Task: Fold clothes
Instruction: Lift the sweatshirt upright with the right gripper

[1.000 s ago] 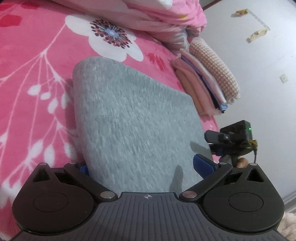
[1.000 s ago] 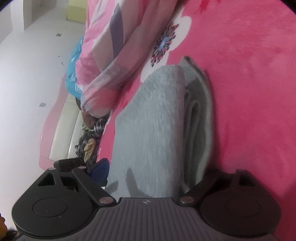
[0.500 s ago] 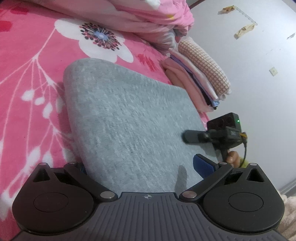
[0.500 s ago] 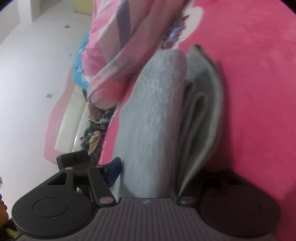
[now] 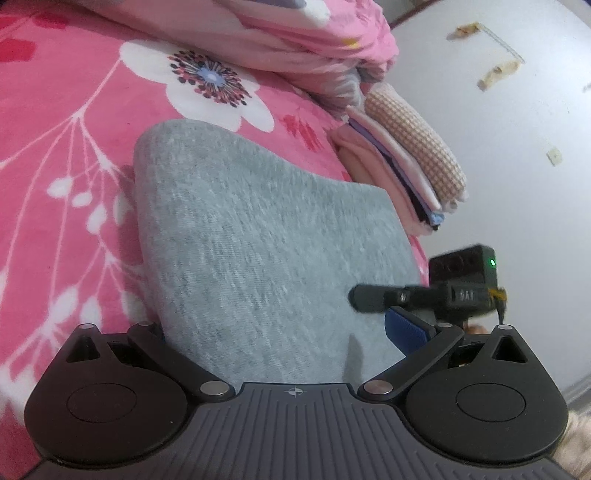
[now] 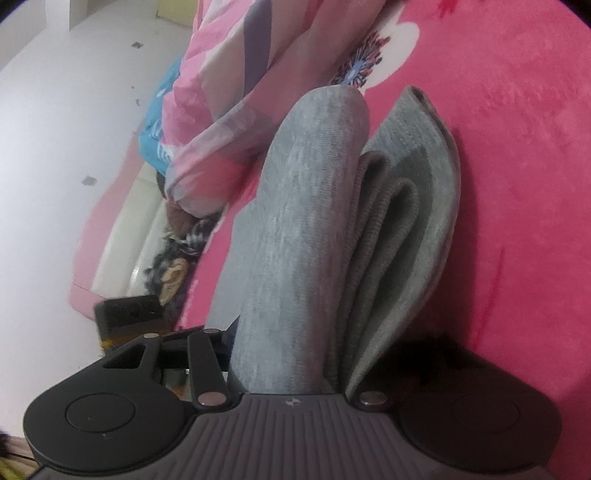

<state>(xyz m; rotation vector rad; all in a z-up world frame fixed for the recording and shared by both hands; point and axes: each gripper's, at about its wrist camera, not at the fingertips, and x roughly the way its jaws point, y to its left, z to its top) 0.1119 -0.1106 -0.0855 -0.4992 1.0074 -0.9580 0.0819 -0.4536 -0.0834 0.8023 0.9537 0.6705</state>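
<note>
Lately been closing the right tongs (image 6: pixel 325 338) on the near end of the grey garment (image 6: pixel 314 221). Now pinched across its stacked layers, with one pad against the rounded top fold at 9 o'clock and the other hidden in shadow under the lowest layer at 3 o'clock. Fanned out beyond the pinch, so held by the bundle's end only. Seen from the left wrist as a dark finger reaching in from 3 o'clock over the cloth's top face.

Lying folded on the pink flowered bed (image 5: pixel 55 110), far end toward 12 o'clock. Beyond it at 1 o'clock, a finished stack of folded clothes (image 5: pixel 406 173), just beside a heaped quilt (image 5: pixel 295 33).

Set wide with the left tongs (image 5: pixel 280 328), straddling the garment's near edge: blue pad showing at 3 o'clock, opposite finger covered by cloth at 9 o'clock. Cannot tell whether pressing or merely flanking.

Judged from this: folding of this piece done or nearly so, and a grip now taken, probably for carrying the bundle across to the stack. Likely to sag or fall open at the free end unless supported from the left side too.
</note>
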